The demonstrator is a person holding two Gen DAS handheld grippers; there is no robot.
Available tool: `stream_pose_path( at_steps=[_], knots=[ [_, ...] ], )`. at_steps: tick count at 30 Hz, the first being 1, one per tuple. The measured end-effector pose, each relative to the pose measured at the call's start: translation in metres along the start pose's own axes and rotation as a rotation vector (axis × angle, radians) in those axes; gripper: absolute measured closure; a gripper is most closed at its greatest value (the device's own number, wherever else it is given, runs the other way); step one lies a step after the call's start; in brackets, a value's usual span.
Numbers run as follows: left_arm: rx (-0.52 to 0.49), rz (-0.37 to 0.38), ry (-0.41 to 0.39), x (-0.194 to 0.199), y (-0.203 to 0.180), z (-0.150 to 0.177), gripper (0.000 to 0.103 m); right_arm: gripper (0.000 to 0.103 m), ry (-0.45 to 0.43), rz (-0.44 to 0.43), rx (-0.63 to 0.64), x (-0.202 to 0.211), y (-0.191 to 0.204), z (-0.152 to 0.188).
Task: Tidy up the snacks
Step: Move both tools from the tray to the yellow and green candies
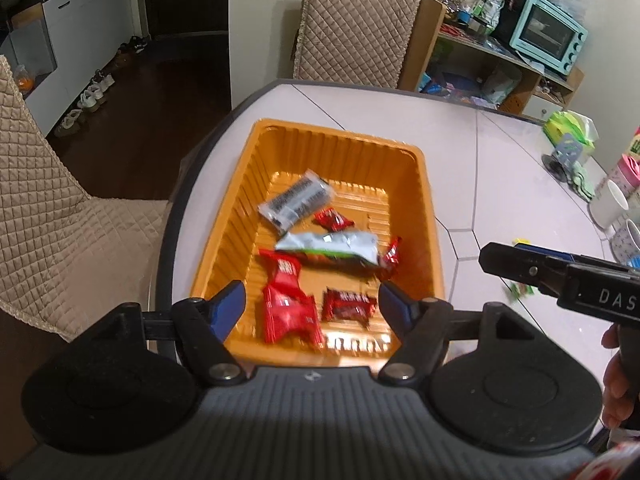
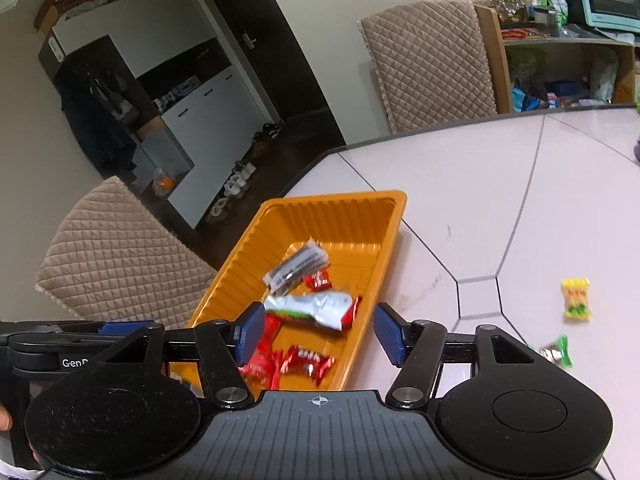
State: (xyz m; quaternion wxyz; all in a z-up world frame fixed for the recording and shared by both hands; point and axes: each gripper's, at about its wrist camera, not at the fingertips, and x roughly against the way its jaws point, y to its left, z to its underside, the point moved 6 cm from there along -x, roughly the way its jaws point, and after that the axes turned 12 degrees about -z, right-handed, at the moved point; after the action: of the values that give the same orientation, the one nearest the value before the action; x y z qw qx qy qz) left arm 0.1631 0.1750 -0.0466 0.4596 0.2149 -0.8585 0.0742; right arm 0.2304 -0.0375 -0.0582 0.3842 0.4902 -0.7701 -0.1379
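An orange plastic tray (image 1: 424, 184) (image 2: 360, 208) sits near the table's left edge. In it lie a silver and black packet (image 1: 296, 200) (image 2: 298, 266), a white and green packet (image 1: 332, 246) (image 2: 312, 308) and several red snack packets (image 1: 286, 304) (image 2: 308, 360). My left gripper (image 1: 312, 308) is open and empty above the tray's near end. My right gripper (image 2: 316, 336) is open and empty over the tray's near right side; it also shows at the right of the left wrist view (image 1: 560, 276). A yellow candy (image 2: 576, 298) and a green candy (image 2: 558, 352) lie on the table to the right.
Quilted chairs stand at the far side (image 1: 352, 20) and left (image 1: 48, 208) of the white table (image 1: 500, 184). Cups (image 1: 608, 204) and a green tissue pack (image 1: 572, 128) stand at the table's right. A shelf with a blue oven (image 1: 548, 32) is behind.
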Motion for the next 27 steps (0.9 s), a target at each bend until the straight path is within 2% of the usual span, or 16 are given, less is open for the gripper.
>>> stream_pose_path(
  at_steps=[15,27],
  knots=[
    [-0.034,0.043,0.036,0.035,-0.031,0.062,0.032,0.038,0.021,0.042,-0.03,0.062,-0.004,0.059],
    [-0.116,0.102,0.074,0.047,-0.075,0.1,0.032,0.038,0.043,0.115,-0.059,0.103,-0.025,0.096]
  ],
)
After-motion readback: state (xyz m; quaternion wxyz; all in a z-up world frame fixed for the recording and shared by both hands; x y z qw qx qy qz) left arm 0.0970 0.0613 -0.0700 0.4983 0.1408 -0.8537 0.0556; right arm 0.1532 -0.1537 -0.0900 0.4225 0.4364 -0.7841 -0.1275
